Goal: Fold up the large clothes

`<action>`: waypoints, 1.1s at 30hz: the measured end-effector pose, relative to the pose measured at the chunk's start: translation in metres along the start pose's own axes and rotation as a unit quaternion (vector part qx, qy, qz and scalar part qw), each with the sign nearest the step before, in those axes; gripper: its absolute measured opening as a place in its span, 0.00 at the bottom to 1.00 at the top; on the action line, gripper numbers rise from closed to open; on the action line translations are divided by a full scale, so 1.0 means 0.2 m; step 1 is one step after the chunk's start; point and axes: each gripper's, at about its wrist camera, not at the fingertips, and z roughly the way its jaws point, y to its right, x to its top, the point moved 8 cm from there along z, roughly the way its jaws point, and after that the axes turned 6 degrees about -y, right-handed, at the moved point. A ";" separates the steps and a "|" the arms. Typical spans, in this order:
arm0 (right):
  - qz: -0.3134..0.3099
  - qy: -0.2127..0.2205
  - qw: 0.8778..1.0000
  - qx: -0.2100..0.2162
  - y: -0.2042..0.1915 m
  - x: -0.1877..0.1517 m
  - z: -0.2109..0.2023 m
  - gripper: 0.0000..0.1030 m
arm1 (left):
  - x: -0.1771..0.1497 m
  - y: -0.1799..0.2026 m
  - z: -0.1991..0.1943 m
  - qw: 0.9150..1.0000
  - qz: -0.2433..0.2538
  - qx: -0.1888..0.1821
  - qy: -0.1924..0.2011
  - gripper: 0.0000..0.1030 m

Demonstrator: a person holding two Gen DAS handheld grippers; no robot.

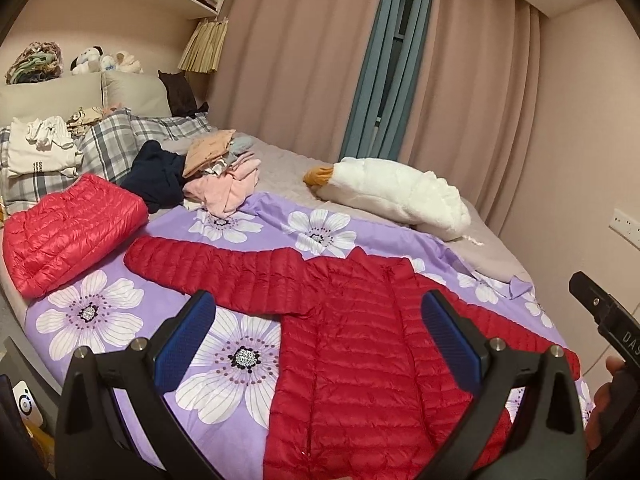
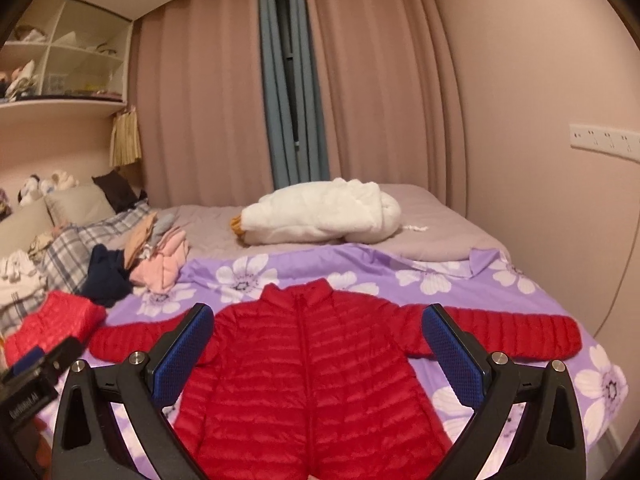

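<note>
A red quilted puffer jacket [image 1: 352, 340] lies flat and face up on the purple flowered sheet [image 1: 100, 312], collar to the far side, both sleeves spread out. It also shows in the right wrist view [image 2: 312, 368]. My left gripper [image 1: 318, 312] is open and empty, held above the jacket's left half. My right gripper [image 2: 318, 320] is open and empty, held above the jacket's chest. The right gripper's body shows at the right edge of the left wrist view [image 1: 608, 316].
A folded lighter red puffer jacket [image 1: 68, 232] lies at the left. Behind it are a pile of pink, beige and navy clothes [image 1: 208, 176], plaid pillows [image 1: 104, 148] and a white plush goose [image 1: 396, 196]. Curtains [image 2: 384, 80] and a wall close the far side.
</note>
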 end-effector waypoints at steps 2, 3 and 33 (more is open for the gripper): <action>0.004 0.006 1.000 0.003 0.01 0.00 -0.02 1.00 | 0.01 0.00 -0.02 1.000 0.003 0.012 0.009 1.00; 0.004 0.009 1.000 0.006 0.01 0.00 -0.03 1.00 | 0.01 0.00 -0.03 1.000 0.005 0.020 0.017 1.00; 0.032 0.005 0.999 0.001 0.16 -0.03 -0.06 1.00 | 0.01 0.02 -0.09 0.999 -0.018 -0.020 0.024 1.00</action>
